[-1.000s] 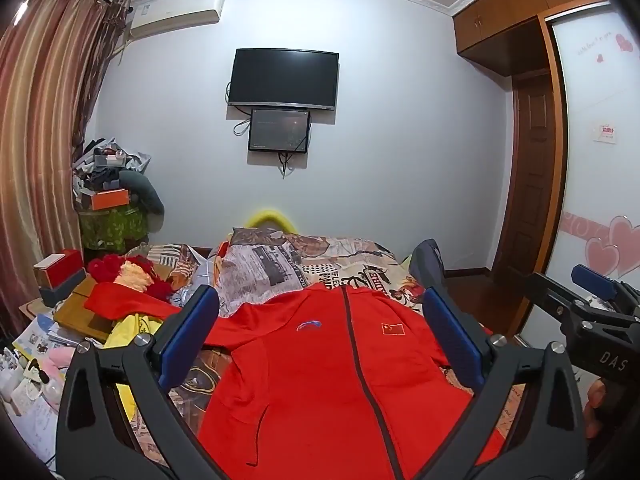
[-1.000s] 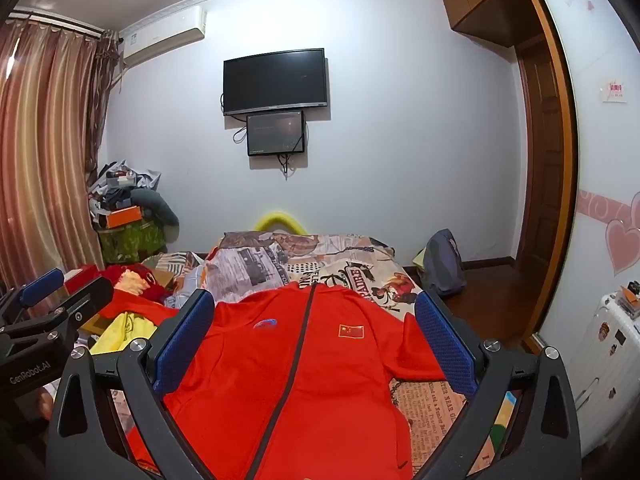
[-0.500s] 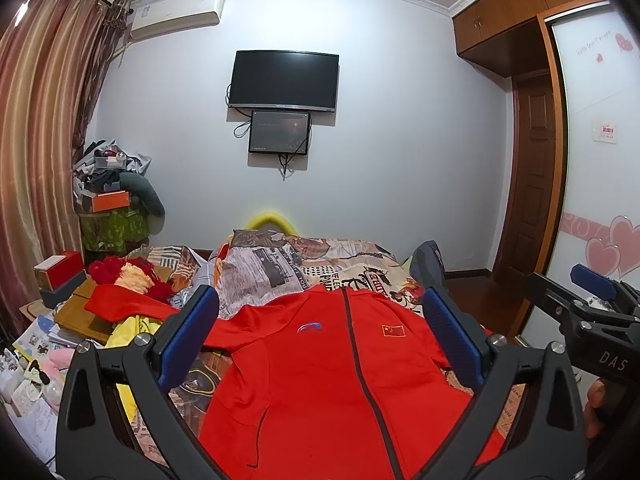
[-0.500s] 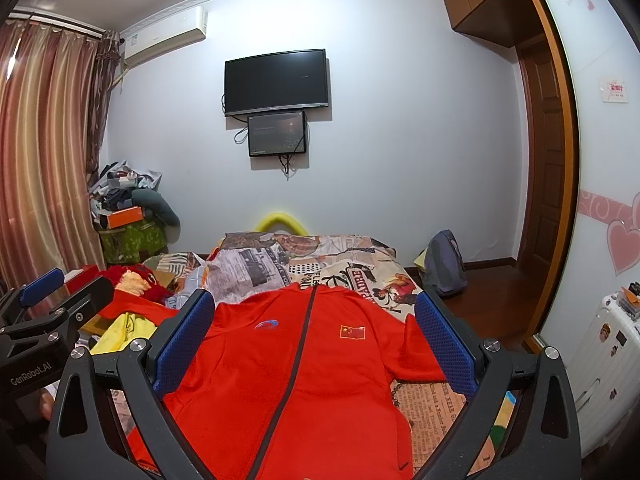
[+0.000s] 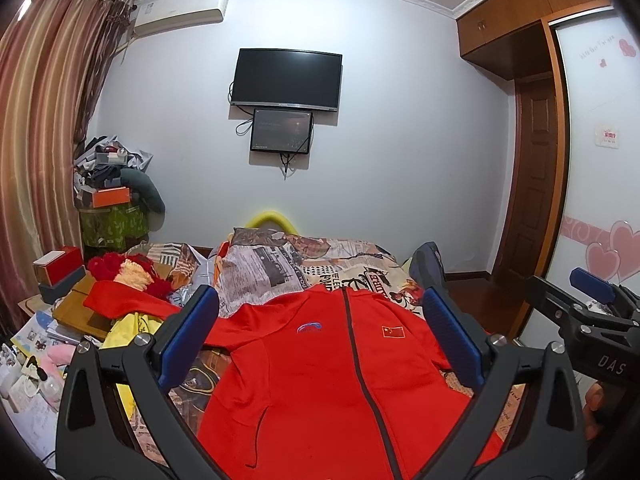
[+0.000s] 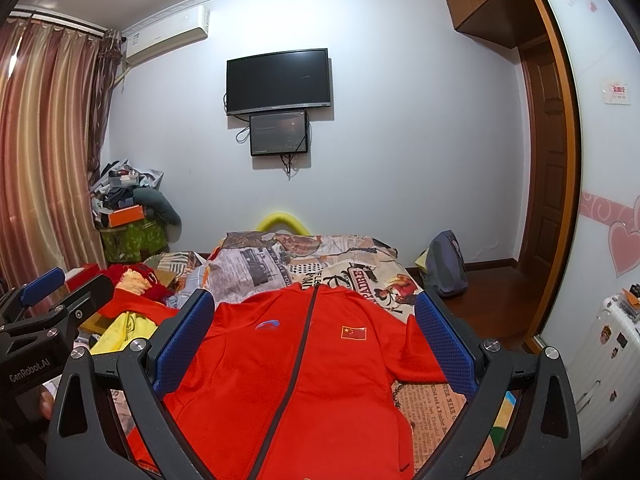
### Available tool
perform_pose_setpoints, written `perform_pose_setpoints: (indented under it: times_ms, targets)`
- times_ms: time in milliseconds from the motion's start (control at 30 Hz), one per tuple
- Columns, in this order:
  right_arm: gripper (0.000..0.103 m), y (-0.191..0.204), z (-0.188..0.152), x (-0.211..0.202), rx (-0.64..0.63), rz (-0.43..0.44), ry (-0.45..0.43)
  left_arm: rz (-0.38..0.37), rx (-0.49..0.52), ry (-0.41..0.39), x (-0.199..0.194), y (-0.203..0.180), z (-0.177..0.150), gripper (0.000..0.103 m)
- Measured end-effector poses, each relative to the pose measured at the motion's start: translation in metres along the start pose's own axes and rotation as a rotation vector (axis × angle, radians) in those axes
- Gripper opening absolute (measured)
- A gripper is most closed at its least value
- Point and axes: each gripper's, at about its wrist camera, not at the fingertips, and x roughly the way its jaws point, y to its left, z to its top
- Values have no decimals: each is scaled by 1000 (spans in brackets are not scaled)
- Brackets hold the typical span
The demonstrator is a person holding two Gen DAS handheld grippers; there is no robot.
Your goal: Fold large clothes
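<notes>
A red zip-front track jacket (image 5: 328,368) with a dark zipper and a small flag patch lies spread flat, front up, on the bed with the newspaper-print cover (image 5: 320,264). The left gripper (image 5: 320,336) hangs above the jacket's lower half, its blue-padded fingers (image 5: 188,332) wide apart and holding nothing. The right gripper (image 6: 314,338) is alongside, also spread wide and empty, the jacket's chest directly ahead between its fingers. One sleeve stretches out past the left gripper's left finger, toward a yellow garment (image 5: 128,332).
</notes>
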Motion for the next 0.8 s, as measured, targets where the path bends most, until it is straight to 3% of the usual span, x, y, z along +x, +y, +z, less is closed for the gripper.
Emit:
perform_pose_setpoints:
  times_ms: [800]
  targets:
    - [100, 3, -2, 1, 1, 1, 5, 0, -8, 5, 5, 2, -3, 102]
